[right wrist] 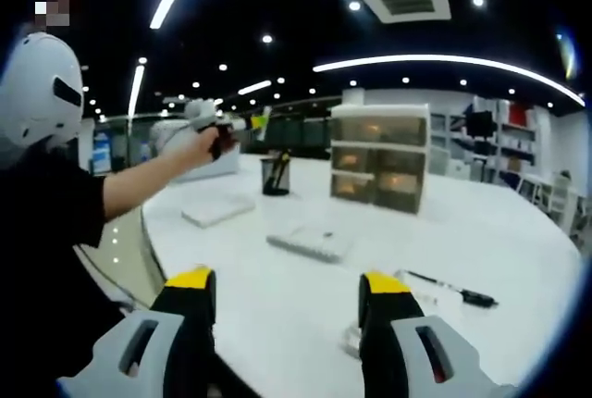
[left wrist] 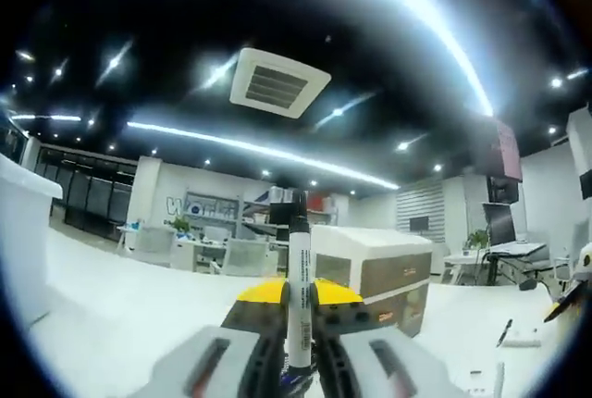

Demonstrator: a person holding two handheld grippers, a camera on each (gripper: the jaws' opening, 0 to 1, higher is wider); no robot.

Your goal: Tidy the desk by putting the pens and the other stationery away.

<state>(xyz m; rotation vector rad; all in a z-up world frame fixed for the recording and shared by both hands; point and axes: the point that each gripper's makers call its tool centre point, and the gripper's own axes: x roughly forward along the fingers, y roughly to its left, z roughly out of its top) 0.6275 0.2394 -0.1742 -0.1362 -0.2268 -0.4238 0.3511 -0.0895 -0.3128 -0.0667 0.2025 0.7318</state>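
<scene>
My left gripper (left wrist: 298,310) is shut on a white marker pen (left wrist: 299,268) with a black cap, which stands upright between the yellow-tipped jaws. In the right gripper view the same left gripper (right wrist: 248,123) is held out by a person's hand above a black mesh pen cup (right wrist: 275,176). My right gripper (right wrist: 289,298) is open with nothing between its jaws, low over the white desk (right wrist: 518,250). A black pen (right wrist: 451,289) lies to the right of it. Two more pens (left wrist: 507,333) lie at the right of the left gripper view.
A white drawer unit (right wrist: 381,159) with brown fronts stands at the back of the desk, also the drawer unit (left wrist: 379,273). A white pad (right wrist: 217,210) and a flat white case (right wrist: 310,242) lie mid-desk. A person's arm (right wrist: 139,185) reaches over the left edge.
</scene>
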